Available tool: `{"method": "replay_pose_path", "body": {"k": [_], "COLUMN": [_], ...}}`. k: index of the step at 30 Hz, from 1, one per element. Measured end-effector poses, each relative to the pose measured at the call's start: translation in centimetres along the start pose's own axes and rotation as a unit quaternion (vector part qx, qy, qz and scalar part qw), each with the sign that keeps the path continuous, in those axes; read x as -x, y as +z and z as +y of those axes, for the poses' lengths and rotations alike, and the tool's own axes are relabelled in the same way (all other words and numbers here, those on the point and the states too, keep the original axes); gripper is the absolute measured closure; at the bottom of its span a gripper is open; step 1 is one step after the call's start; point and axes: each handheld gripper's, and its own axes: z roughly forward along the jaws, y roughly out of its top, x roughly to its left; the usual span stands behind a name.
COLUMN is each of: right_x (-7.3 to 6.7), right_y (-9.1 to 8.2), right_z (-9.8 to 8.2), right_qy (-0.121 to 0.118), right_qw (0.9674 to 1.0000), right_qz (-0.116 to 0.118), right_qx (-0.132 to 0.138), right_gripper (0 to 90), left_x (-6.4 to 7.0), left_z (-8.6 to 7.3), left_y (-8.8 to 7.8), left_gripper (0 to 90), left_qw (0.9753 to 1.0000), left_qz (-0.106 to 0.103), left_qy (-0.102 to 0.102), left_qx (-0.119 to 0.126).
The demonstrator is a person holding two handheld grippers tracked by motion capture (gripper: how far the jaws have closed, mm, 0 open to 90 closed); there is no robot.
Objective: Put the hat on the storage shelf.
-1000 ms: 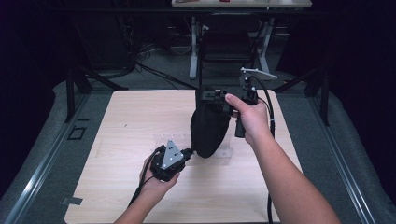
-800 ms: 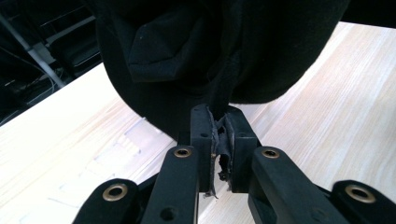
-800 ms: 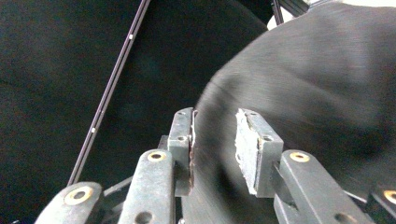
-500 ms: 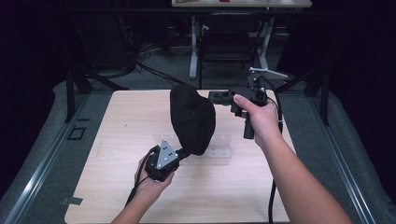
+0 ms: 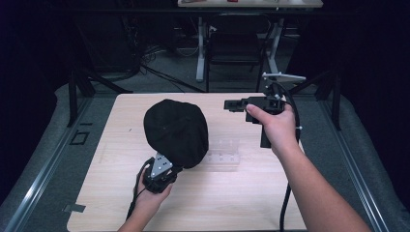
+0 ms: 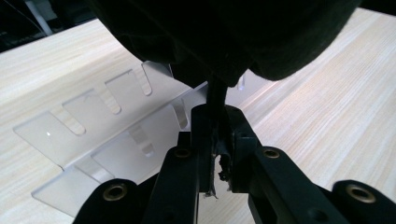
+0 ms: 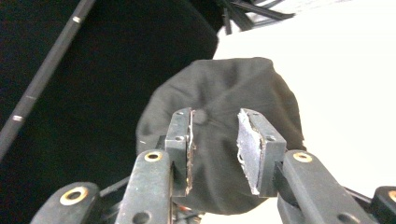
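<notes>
Pale wooden table (image 5: 251,203): broad and mostly bare, wide open board toward 6 o'clock and along the 3 o'clock edge under the right forearm; near edge at the bottom of the high view, far edge running just behind the right hand. Grey floor strips flanking it at 9 and 3 o'clock, dark room and desk legs beyond at 12.

Black cap (image 5: 176,131): left of centre, lifted off the board and bulging upward, hanging from a pinched bit of its rim at about 6 o'clock of its own outline. In the right gripper view seen as a rounded dark dome (image 7: 219,130) beyond the jaws, free of them.

Clear acrylic rack (image 5: 223,153): flat on the board just at 4 o'clock of the cap, slotted, its near corner partly under the cap; in the left gripper view spread low at 9 o'clock (image 6: 93,135), close beneath the fabric.

Right gripper (image 5: 232,104): held level at about 2 o'clock of the cap, near the far edge, pointing toward 9 o'clock. Jaws parted wide, just been opening, nothing between the pads, a clear gap to the cap.

Left gripper (image 5: 169,166): near 6 o'clock of the cap, well inside the near edge. Jaws clamped tight (image 6: 215,140) on a thin fold of the cap's rim.
</notes>
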Motion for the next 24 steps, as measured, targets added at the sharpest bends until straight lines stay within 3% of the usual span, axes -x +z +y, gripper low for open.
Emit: {"method": "replay_pose_path", "body": {"k": [4, 9, 13, 19, 24], "right_x": [0.0, -0.2, -0.1, 0.5, 1.4], "right_y": [-0.2, -0.5, -0.7, -1.1, -1.5], "right_z": [-0.3, -1.0, -1.7, -3.0, -4.3], "right_qy": [-0.024, -0.062, -0.073, -0.088, -0.095], "right_qw": [0.999, 0.9945, 0.993, 0.988, 0.9848], "right_qz": [-0.038, -0.084, -0.093, -0.126, -0.145], "right_qx": [0.001, 0.0, -0.004, -0.01, -0.013], "right_gripper": [65.4, 65.3, 64.8, 64.6, 64.5], "left_x": [0.0, -0.3, -1.0, -2.1, -3.0], "left_z": [-0.1, -0.3, -0.7, -1.7, -2.9], "left_y": [-0.1, -0.6, -1.8, -3.3, -4.8], "left_gripper": [82.6, 71.7, 63.3, 55.2, 50.3], "left_qw": [1.0, 0.9998, 0.9988, 0.9966, 0.9961], "left_qz": [0.001, 0.003, -0.011, -0.018, -0.012], "left_qy": [-0.004, -0.021, -0.045, -0.081, -0.087], "left_qx": [-0.001, 0.0, 0.012, -0.001, -0.009]}}
